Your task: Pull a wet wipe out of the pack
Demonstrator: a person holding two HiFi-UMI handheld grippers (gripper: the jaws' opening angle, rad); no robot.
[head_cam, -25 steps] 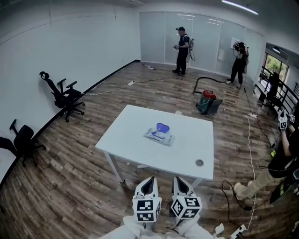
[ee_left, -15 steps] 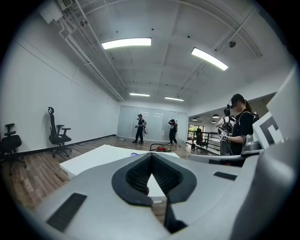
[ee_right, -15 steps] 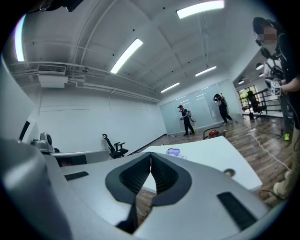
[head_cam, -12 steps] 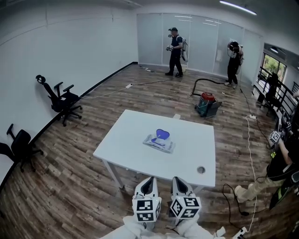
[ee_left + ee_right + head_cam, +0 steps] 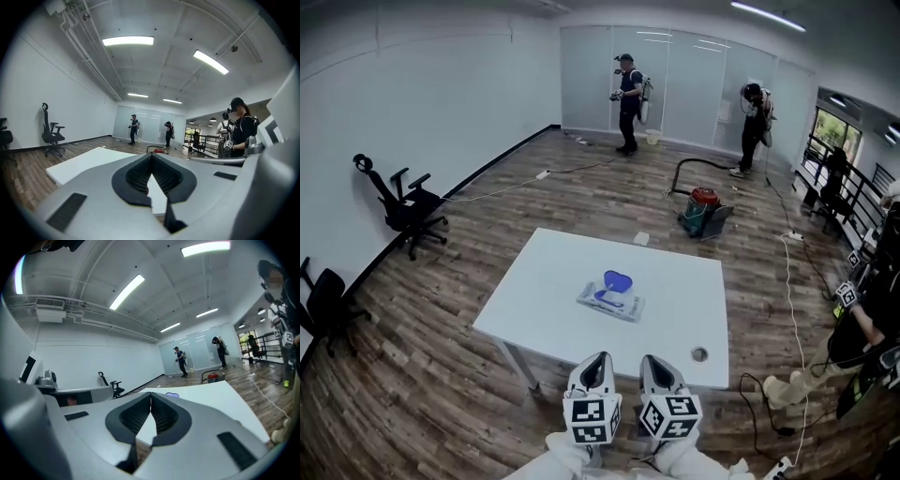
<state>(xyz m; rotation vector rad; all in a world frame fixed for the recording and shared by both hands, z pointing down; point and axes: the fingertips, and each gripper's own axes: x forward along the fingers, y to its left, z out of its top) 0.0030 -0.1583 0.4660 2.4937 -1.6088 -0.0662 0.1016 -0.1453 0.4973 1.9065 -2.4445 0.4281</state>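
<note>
White tabletop (image 5: 675, 286) on a wood floor (image 5: 431, 375). A wet wipe pack (image 5: 610, 300) lies near its middle, blue lid (image 5: 618, 279) raised; a round hole (image 5: 699, 354) marks the near-right corner.

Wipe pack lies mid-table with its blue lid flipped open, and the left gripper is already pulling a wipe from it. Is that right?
Not quite. The left gripper is shut on nothing, held short of the table, as the left gripper view shows. The wipe pack does lie mid-table with its blue lid open.

white sleeves (image 5: 565, 457), grey cube-marked grippers (image 5: 598, 360) (image 5: 653, 360)
</note>
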